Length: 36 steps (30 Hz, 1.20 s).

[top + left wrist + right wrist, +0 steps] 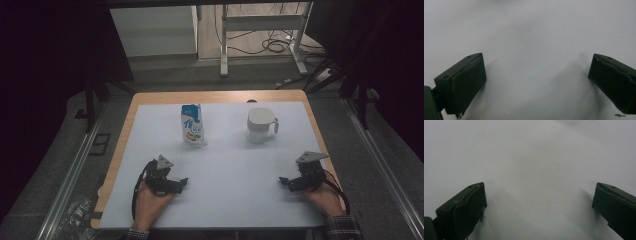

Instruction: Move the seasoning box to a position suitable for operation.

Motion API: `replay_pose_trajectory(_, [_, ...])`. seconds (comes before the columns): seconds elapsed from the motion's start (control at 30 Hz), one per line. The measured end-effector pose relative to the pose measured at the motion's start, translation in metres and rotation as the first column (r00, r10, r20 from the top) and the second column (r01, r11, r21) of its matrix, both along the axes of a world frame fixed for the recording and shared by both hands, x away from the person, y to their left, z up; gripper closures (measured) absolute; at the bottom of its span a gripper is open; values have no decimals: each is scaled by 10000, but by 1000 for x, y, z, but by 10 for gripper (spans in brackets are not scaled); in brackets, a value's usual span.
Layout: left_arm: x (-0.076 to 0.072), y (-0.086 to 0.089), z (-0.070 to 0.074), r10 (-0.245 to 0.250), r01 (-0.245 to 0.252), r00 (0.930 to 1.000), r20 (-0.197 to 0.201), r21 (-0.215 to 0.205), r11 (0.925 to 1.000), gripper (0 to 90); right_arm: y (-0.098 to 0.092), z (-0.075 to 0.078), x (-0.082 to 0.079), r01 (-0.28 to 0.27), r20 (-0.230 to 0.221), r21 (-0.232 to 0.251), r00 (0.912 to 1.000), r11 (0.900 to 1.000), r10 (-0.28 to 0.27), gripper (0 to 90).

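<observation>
A blue and white milk carton (193, 124) stands upright at the middle left of the white mat (225, 165). To its right stands a white mug (260, 125) with its handle pointing right. My left gripper (181, 183) rests on the mat near the front left, held by a hand, well in front of the carton. Its jaws stand wide apart over bare mat in the left gripper view (536, 82). My right gripper (286, 182) rests at the front right, in front of the mug and apart from it. It is open too, with bare mat between the jaws (539, 207).
The mat covers a wooden table (125, 130) whose edge shows at the left and back. Beyond the table stand a metal desk frame (260, 30) and cables on the floor (270, 45). Metal rails (70, 175) run along both sides.
</observation>
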<state>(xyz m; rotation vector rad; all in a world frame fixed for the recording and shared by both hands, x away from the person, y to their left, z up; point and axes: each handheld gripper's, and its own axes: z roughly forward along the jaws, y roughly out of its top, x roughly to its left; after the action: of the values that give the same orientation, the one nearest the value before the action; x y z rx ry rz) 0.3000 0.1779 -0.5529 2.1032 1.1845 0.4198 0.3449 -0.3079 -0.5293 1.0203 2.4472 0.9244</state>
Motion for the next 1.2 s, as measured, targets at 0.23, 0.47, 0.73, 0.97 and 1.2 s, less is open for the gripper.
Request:
replay_pose_trajectory(0.23, [0,0,0,10,-10,10000,23,-12,10000,18,0,0,0,17,-16,8,10000,10000,-17,0])
replay_pose_trajectory(0.47, [0,0,0,7,-7,10000,26,-15,10000,19,0,0,0,31,-27,16,10000,10000,-31,0])
replay_pose_trajectory(0.73, [0,0,0,11,-11,10000,26,-26,10000,19,0,0,0,62,-29,43,10000,10000,-62,0])
replay_pose_trajectory(0.97, [0,0,0,17,-17,10000,22,-39,10000,20,2,5,-4,31,112,-6,9999,10000,-31,115])
replay_pose_trajectory(1.2, [0,1,0,15,-15,10000,16,-41,10000,21,1,17,-2,337,406,457,9985,9984,-355,192])
